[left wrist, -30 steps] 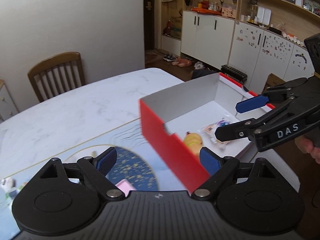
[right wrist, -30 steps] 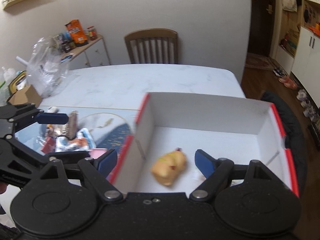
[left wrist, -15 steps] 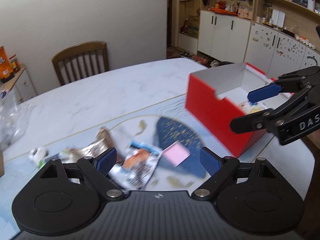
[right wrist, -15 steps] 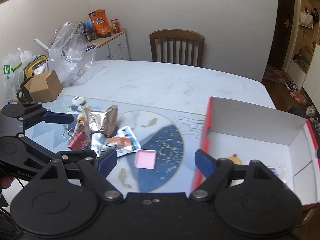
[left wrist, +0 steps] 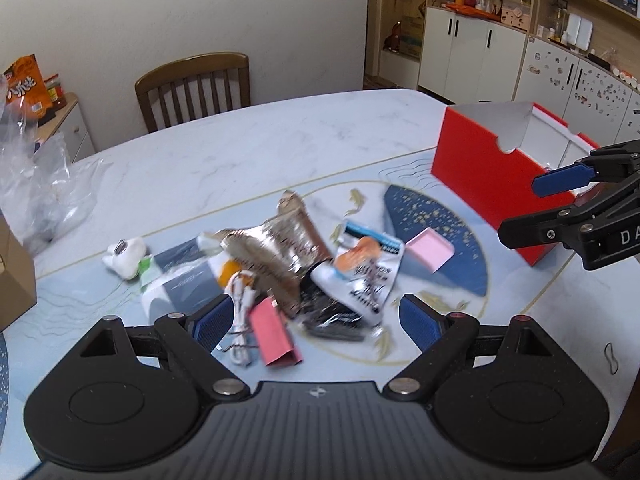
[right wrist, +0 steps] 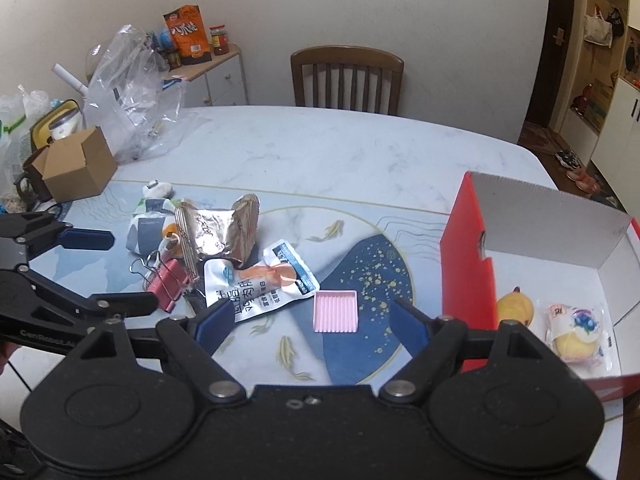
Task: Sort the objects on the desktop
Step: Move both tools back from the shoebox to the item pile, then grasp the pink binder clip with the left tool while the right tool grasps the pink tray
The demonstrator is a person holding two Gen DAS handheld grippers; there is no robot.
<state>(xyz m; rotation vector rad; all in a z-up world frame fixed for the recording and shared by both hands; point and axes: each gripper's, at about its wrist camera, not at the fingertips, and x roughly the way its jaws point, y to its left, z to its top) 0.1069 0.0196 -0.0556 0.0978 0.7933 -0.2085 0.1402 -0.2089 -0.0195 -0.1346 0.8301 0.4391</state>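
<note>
Pink ribbed square tray point(right wrist: 335, 311) lies flat on the blue patterned mat point(right wrist: 372, 276), between the right gripper point(right wrist: 312, 320)'s wide, empty jaws. The left gripper point(left wrist: 316, 320), also spread wide and empty, hangs over the red binder clip point(left wrist: 274, 336) and crumpled foil wrapper point(left wrist: 276, 256). Beside the mat stands the red cardboard box point(right wrist: 466, 248).

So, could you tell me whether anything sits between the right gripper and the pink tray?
Nothing visible does. The right gripper is open and empty, with the pink tray lying alone on the mat between its fingers, apart from the snack packet.
</note>
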